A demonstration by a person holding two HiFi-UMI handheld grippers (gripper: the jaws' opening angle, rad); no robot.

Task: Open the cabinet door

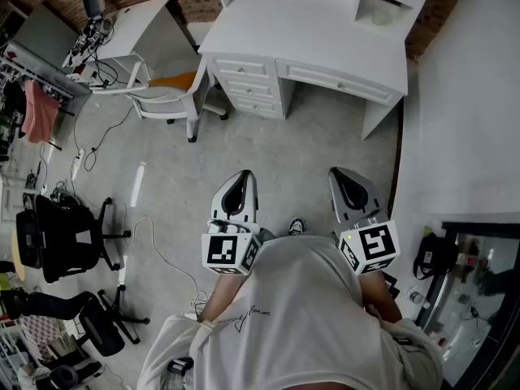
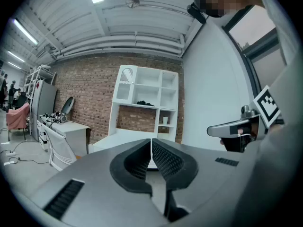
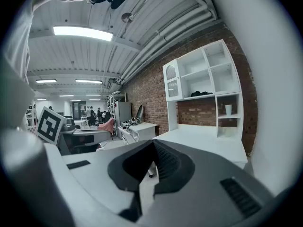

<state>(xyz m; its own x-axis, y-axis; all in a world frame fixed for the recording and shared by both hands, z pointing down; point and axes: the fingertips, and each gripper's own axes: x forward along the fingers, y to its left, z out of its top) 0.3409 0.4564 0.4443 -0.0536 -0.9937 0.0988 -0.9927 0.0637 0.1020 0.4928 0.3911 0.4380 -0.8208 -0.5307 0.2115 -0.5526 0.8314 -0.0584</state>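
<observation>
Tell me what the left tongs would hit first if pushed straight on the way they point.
Probably the white desk: the shut left tongs aim at it, and only floor shows between them, though the depth is unclear.

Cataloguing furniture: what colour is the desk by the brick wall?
White. The desk shows best in the head view.

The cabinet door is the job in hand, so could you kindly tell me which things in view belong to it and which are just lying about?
Job: left gripper, shut; right gripper, shut; arched door on the white hutch, probably the one to open.
Lying about: white chair; black office chair; pink cloth.
</observation>
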